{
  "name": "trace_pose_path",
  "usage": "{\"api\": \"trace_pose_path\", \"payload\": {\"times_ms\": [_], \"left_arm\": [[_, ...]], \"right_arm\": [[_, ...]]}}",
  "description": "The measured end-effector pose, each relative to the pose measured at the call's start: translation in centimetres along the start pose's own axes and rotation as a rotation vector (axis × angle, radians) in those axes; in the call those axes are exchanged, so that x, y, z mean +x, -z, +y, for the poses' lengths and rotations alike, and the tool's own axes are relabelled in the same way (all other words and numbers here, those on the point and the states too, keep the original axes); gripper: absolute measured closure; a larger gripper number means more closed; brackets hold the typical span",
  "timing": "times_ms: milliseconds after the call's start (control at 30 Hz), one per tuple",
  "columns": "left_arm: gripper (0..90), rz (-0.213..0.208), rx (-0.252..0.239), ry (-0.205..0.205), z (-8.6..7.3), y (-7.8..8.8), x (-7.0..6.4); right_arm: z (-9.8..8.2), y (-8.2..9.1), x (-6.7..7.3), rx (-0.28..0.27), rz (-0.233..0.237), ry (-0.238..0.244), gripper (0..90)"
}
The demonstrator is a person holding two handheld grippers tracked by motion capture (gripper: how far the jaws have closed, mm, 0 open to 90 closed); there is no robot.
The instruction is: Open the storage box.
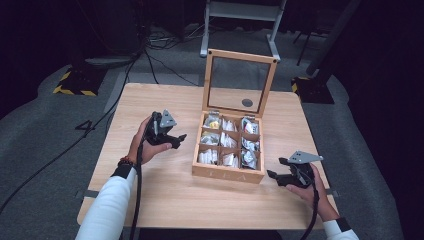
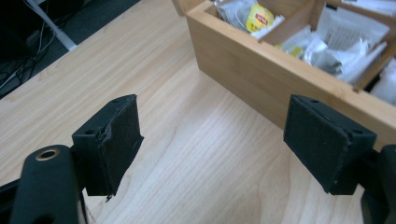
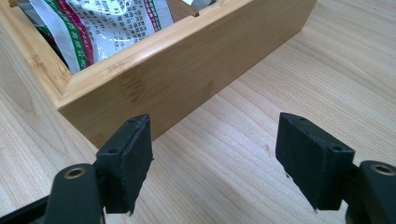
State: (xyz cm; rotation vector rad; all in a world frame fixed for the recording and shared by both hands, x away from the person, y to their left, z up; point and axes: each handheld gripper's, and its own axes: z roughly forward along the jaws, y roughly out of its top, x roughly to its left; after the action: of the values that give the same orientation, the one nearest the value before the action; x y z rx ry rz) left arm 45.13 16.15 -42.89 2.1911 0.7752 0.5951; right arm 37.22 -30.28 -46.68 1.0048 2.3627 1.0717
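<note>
Dark floor and trailing cables surrounded a pale wooden table (image 1: 150, 200), and on it, right of centre, stood the bamboo tea box (image 1: 227, 172) with its glass-paned lid (image 1: 240, 80) propped upright at the back. Its compartments were packed with tea sachets (image 1: 227, 142); a yellow-labelled one (image 2: 260, 19) lay in a far corner cell, and a green-and-red printed packet (image 3: 107, 25) filled the cell nearest the right gripper.

The sachets looked light, thin and crinkly, likely to buckle or slip if pinched flat, so a hold on an upstanding top edge, with the pads across the paper, seemed the safest way to lift one without tearing it or dragging its neighbours along. The box itself appeared stiff and fairly solid; its smooth side walls would probably slide under a one-sided push. The standing lid seemed the fragile part, best taken by its wooden frame and not by the pane.

The left gripper (image 1: 176, 139) hovered just beside the box's left wall, its jaws spread wide with nothing but bare tabletop between them. The right gripper (image 1: 275, 176) waited near the box's front right corner, jaws likewise wide apart and empty, the box wall just ahead of them.
</note>
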Motion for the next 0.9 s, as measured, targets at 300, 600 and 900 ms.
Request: {"api": "trace_pose_path", "payload": {"times_ms": [300,600,900], "left_arm": [[17.0,0.029,0.029,-0.018,-2.5,0.6,-1.8],[17.0,-0.006,0.066,-0.041,-4.6,1.2,-3.5],[17.0,-0.038,0.117,-0.050,-6.4,1.1,-4.8]], "right_arm": [[0.4,0.7,0.3,-0.042,-0.020,0.017,31.1],[1.1,1.4,0.8,-0.069,-0.012,0.046,33.1],[2.0,2.1,1.5,-0.101,-0.005,0.069,34.2]]}}
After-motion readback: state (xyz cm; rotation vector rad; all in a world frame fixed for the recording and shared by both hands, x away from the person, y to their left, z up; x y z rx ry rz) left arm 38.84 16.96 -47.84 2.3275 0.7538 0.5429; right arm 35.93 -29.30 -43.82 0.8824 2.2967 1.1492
